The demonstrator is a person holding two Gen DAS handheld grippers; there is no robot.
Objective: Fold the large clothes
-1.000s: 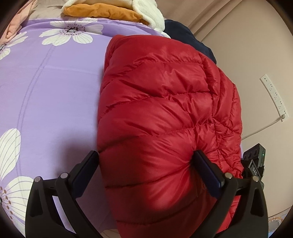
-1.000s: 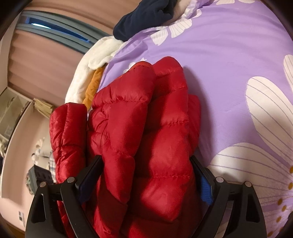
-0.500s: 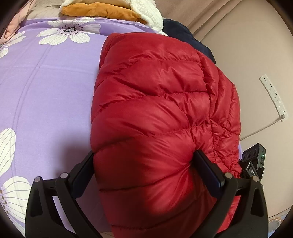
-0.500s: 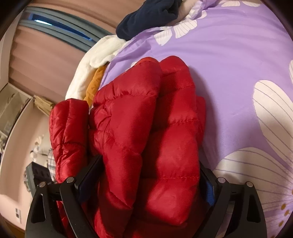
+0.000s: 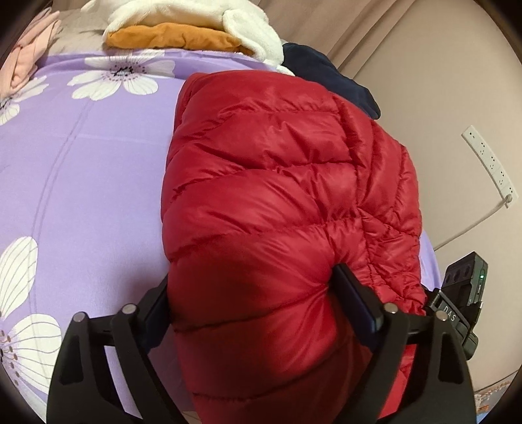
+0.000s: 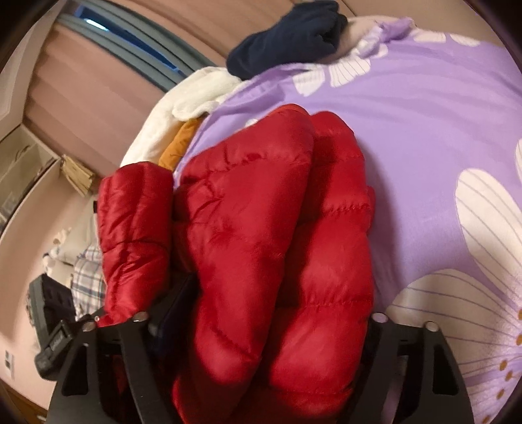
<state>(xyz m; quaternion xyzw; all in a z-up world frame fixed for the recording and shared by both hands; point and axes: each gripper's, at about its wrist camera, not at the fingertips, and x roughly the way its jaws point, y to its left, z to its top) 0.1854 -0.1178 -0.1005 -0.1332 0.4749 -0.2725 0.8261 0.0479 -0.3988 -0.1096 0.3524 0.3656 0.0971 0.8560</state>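
Left wrist view first: the left gripper (image 5: 251,296) has its fingers spread wide and pressed into a fat roll of the red puffer jacket (image 5: 280,182), clamped on it from both sides. That jacket lies bundled on the purple flowered bedspread (image 5: 81,182), close to the bed's edge on the wall side. Over on the right wrist view, same story: the right gripper (image 6: 270,313) is clamped around thick quilted folds of the jacket (image 6: 261,234), while a loose sleeve (image 6: 133,234) hangs off to the left, outside the grip.

Now the risks, as I read them. This shell looks shiny and slippery, and the down filling is springy, so the bundle could squirt out of either grip or puff back open once released. That free sleeve could drag or flop out and undo the fold. And with the jacket sitting so near the edge, a careless shove might send it sliding off the bed.

Behind it sit a white fleece (image 5: 202,19), an orange garment (image 5: 169,39) and a dark navy garment (image 5: 326,75); a sweep could knock into them.

Writing? On the black device (image 5: 463,293) beside the left gripper, letters that look like "DAS" show, and a small green light. Nothing else is readable.
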